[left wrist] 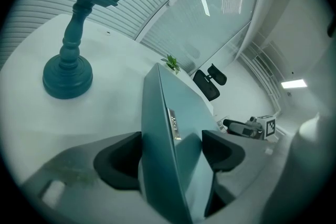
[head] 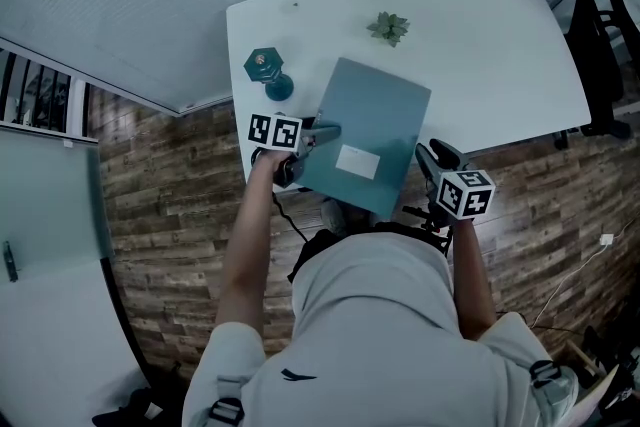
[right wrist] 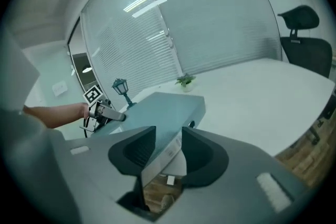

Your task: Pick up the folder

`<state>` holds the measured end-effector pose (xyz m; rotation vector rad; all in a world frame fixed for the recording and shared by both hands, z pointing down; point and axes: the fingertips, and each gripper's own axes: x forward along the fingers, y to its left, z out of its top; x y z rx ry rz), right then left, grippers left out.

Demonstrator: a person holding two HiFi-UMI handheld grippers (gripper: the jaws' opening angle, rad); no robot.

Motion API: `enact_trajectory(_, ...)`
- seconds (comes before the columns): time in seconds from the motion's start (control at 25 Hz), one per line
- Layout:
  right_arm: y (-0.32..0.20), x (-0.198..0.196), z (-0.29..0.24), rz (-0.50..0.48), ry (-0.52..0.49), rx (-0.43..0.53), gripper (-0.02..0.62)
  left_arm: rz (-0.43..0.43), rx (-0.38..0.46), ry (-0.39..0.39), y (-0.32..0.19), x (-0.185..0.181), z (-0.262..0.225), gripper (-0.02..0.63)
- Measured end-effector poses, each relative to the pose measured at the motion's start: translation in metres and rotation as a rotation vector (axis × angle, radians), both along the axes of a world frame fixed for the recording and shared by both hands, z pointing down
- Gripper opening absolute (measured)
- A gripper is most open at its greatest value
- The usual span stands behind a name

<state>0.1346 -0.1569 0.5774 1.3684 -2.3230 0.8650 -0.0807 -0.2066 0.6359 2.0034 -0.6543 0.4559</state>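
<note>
The left tool is clamped on the folder: in its own view the teal folder stands edge-on between the pads and fills the gap. The right tool has its jaws apart, with the folder's near right corner between them. I see no pad pressing there, so I judge that side bracketed, not gripped.

The folder lies skewed at the near edge of the tabletop, its near corner hanging out over the wooden floor. That overhang looks useful (a flat thing flush on a tabletop leaves a lower jaw nowhere to go), since each tool can take an edge from the side. The left side appears tipped up in the grip. Whether the far corner rests on the tabletop I cannot tell. A tool on each side would, I think, keep so wide and thin a thing from sagging when lifted.

A teal lamp stands near the left tool and a small plant farther back, both apart from the folder.

A white label on the cover and a narrow strip along the edge carry print too small to read. The cubes show only black-and-white squares, no letters.
</note>
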Motion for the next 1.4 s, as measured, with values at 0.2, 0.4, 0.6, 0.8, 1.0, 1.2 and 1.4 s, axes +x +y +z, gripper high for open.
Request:
enact_trajectory(0.2, 0.001, -0.016, 0.037, 0.03, -0.117, -0.214, 0.289, -0.004, 0.002, 0.013, -0.002, 0.0, -0.002, 0.373)
enact_trajectory(0.4, -0.008, -0.025, 0.06, 0.176, -0.346, -0.413, 0.376, -0.008, -0.01, 0.013, 0.001, 0.0, 0.001, 0.368)
enact_trajectory(0.6, -0.013, -0.028, 0.06, 0.23, -0.35, -0.442, 0.374, -0.016, -0.014, 0.014, -0.002, 0.002, 0.0, 0.367)
enact_trajectory(0.8, -0.014, -0.046, 0.06, 0.226, -0.323, -0.451, 0.397, -0.024, -0.02, 0.026, -0.002, 0.002, -0.001, 0.365)
enact_trajectory(1.0, -0.012, -0.048, 0.062, 0.234, -0.284, -0.447, 0.405, -0.042, -0.02, 0.031, -0.002, 0.001, -0.001, 0.36)
enact_trajectory(1.2, -0.013, -0.047, 0.062, 0.239, -0.288, -0.457, 0.399, -0.055, -0.02, 0.034, -0.002, 0.001, -0.001, 0.36)
enact_trajectory(1.4, -0.013, -0.046, 0.062, 0.239, -0.287, -0.465, 0.396, -0.069, -0.016, 0.037, -0.002, 0.002, -0.002, 0.357)
